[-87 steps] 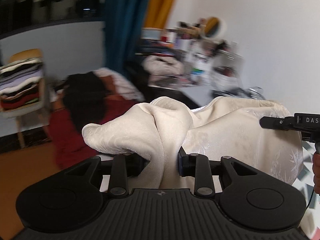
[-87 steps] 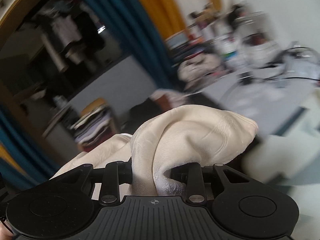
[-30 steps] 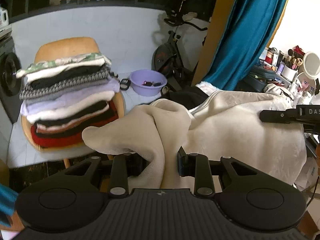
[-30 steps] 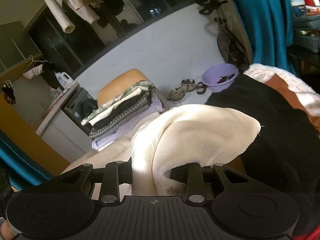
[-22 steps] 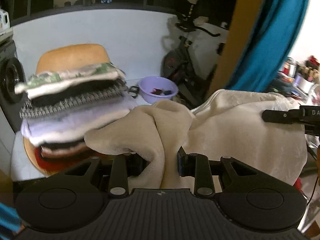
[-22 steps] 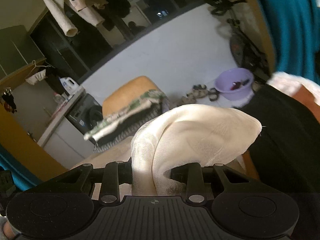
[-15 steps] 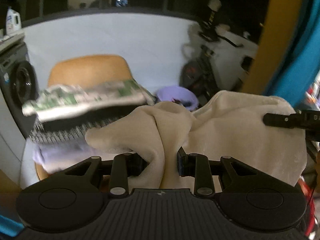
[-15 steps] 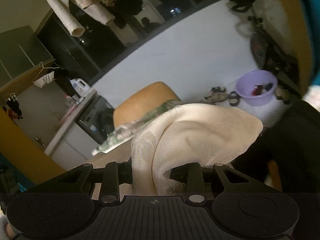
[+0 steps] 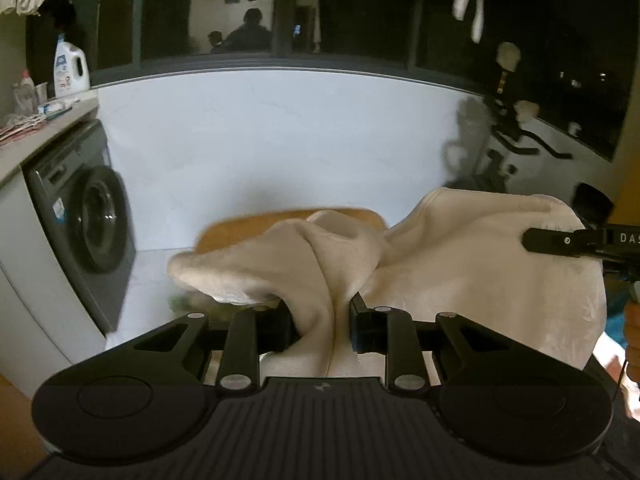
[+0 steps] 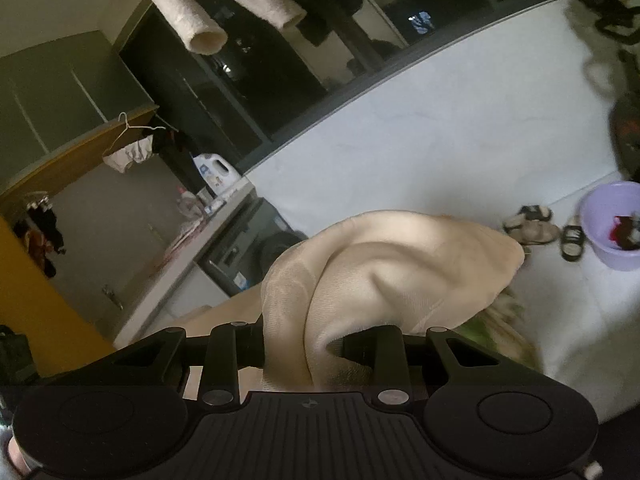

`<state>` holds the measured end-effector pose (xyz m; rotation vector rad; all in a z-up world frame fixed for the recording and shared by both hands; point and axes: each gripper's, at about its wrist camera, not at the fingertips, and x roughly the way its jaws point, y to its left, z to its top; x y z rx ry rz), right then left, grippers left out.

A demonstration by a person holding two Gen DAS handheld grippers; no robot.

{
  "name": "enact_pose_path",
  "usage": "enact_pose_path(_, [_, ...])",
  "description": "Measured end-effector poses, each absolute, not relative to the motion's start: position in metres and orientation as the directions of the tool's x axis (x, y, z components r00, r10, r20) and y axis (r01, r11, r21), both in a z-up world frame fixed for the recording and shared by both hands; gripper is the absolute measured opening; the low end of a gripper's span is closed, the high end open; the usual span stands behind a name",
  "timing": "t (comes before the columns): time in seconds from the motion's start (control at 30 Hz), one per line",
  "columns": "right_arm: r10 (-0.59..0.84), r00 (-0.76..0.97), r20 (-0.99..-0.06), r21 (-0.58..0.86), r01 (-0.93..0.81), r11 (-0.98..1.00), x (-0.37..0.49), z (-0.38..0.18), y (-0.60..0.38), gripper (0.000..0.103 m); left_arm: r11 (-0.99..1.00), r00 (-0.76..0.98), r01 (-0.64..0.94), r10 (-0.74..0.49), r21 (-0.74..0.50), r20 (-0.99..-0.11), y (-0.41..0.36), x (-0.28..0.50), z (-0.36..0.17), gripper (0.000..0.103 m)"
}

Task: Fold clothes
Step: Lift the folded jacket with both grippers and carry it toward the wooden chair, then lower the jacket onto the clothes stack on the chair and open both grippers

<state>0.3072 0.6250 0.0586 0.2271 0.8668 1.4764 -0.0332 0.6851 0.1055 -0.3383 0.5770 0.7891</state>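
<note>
I've got one cream garment (image 9: pixel 460 264), soft and faintly ribbed, held up off any surface. In the left wrist view a bunched fold of it rises between the fingers and flops over to the left, while the rest spreads as a wide sheet to the right. In the right wrist view the garment (image 10: pixel 392 264) humps up in a rounded fold. It looks like a top, though I can't tell.
</note>
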Motion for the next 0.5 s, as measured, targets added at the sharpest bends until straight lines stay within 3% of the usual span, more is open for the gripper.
enact_pose_path(0.13, [0.909, -0.132, -0.395, 0.607, -0.780, 0.151, 0.308, 0.050, 0.709, 0.028, 0.659, 0.546, -0.749, 0.550, -0.075, -0.632, 0.757, -0.018, 0.091, 0.026])
enact_pose_path(0.23, [0.883, -0.113, -0.457, 0.583, -0.787, 0.201, 0.312, 0.023, 0.761, 0.028, 0.653, 0.526, -0.750, 0.492, -0.105, -0.694, 0.804, -0.006, 0.049, 0.027])
enact_pose_path(0.3, [0.845, -0.076, -0.529, 0.531, -0.807, 0.260, 0.318, -0.007, 0.791, 0.030, 0.647, 0.494, -0.751, 0.423, -0.128, -0.760, 0.833, 0.003, 0.009, 0.036])
enact_pose_path(0.33, [0.815, -0.053, -0.578, 0.499, -0.813, 0.301, 0.322, -0.026, 0.805, 0.033, 0.645, 0.452, -0.754, 0.374, -0.123, -0.810, 0.845, 0.011, -0.019, 0.044])
enact_pose_path(0.37, [0.769, -0.027, -0.639, 0.457, -0.817, 0.351, 0.326, -0.048, 0.817, 0.036, 0.645, 0.398, -0.758, 0.345, -0.093, -0.850, 0.852, 0.016, -0.045, 0.044])
enact_pose_path(0.4, [0.706, 0.013, -0.708, 0.397, -0.820, 0.413, 0.331, -0.069, 0.828, 0.044, 0.643, 0.356, -0.764, 0.340, -0.061, -0.871, 0.856, 0.016, -0.063, 0.044])
enact_pose_path(0.43, [0.663, 0.043, -0.747, 0.359, -0.813, 0.458, 0.336, -0.082, 0.831, 0.054, 0.637, 0.326, -0.770, 0.344, -0.036, -0.880, 0.858, 0.013, -0.076, 0.051])
enact_pose_path(0.47, [0.657, 0.049, -0.752, 0.367, -0.797, 0.480, 0.342, -0.087, 0.826, 0.056, 0.628, 0.333, -0.776, 0.337, -0.053, -0.881, 0.859, 0.006, -0.081, 0.059])
enact_pose_path(0.5, [0.651, 0.055, -0.757, 0.375, -0.780, 0.502, 0.348, -0.092, 0.822, 0.056, 0.616, 0.370, -0.781, 0.321, -0.104, -0.872, 0.860, -0.005, -0.079, 0.060])
